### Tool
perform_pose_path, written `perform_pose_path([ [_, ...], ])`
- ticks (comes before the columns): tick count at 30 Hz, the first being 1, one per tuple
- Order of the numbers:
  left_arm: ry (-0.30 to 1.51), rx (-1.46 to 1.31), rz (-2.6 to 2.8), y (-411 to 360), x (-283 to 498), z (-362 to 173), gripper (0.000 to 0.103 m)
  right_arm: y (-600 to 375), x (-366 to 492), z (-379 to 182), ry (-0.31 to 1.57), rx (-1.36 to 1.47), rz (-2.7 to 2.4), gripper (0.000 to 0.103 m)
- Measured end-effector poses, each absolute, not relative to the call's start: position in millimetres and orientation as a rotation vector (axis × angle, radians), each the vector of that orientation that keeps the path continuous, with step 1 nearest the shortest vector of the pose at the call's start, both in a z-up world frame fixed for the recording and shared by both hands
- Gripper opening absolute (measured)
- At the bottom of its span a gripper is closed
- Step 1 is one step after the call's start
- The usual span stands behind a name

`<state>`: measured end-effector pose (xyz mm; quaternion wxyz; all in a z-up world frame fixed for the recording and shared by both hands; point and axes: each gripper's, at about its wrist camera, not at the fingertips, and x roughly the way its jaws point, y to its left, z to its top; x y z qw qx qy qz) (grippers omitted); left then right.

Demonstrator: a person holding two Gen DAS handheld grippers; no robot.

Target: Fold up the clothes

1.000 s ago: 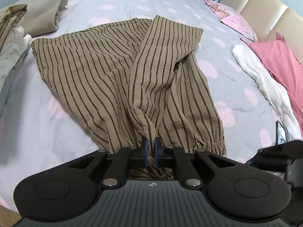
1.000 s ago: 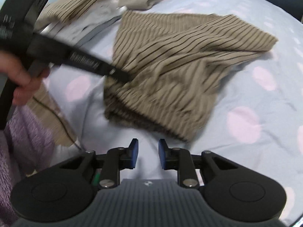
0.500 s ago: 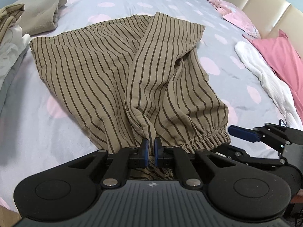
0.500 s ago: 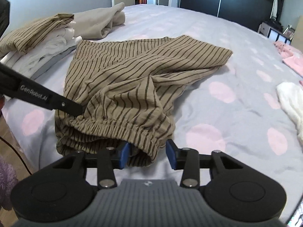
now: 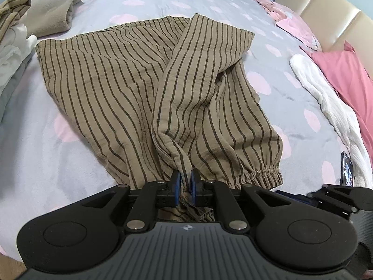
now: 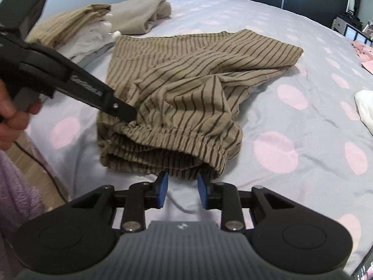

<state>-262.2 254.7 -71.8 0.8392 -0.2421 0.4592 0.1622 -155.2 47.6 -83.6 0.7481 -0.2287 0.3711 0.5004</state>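
Observation:
Brown striped trousers [image 5: 139, 88] lie spread on the bed, folded over, with the elastic cuffs nearest me. My left gripper [image 5: 183, 182] is shut on a pinched fold of the trousers at the near hem. It shows from the side in the right wrist view [image 6: 130, 114], gripping the cuff's left end. My right gripper [image 6: 182, 182] is open, its blue pads just in front of the trousers [image 6: 186, 98] at the right part of the elastic cuff [image 6: 177, 135], with no cloth between them.
The bed has a grey sheet with pink dots [image 5: 58, 158]. Folded clothes are stacked at the far left [image 5: 14, 46] [image 6: 98, 30]. Pink pillows [image 5: 342, 74] and a white cloth [image 5: 326, 102] lie at the right. A phone [image 5: 347, 170] lies near the right edge.
My right gripper has swung in from the side to the cuff's right end and stays open. My left gripper keeps its hold and has hardly moved.

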Motion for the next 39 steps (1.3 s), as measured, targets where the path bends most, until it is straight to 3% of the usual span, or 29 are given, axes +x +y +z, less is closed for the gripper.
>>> perform_pose_path([
  [8,0.94,-0.459,0.358,252,-262,-66,0.002,53,-131,-89,0.841,-0.37,1.03,0.026],
  [11,0.905,-0.442,0.395,253,-271,-55,0.001,58,-135,-86,0.811,-0.4,1.055,0.006],
  [19,0.959,-0.466,0.44,253,-297,-56,0.001,48,-141,-73,0.808,-0.429,1.088,0.005],
  [25,1.051,-0.457,0.427,250,-286,-89,0.001,48,-131,-94,0.854,-0.446,1.05,0.004],
  [35,1.086,-0.484,0.382,244,-293,-93,0.001,37,-109,-113,0.985,-0.407,1.0,0.0],
  [39,1.088,-0.492,0.369,243,-295,-90,0.001,33,-110,-101,0.963,-0.417,0.991,0.006],
])
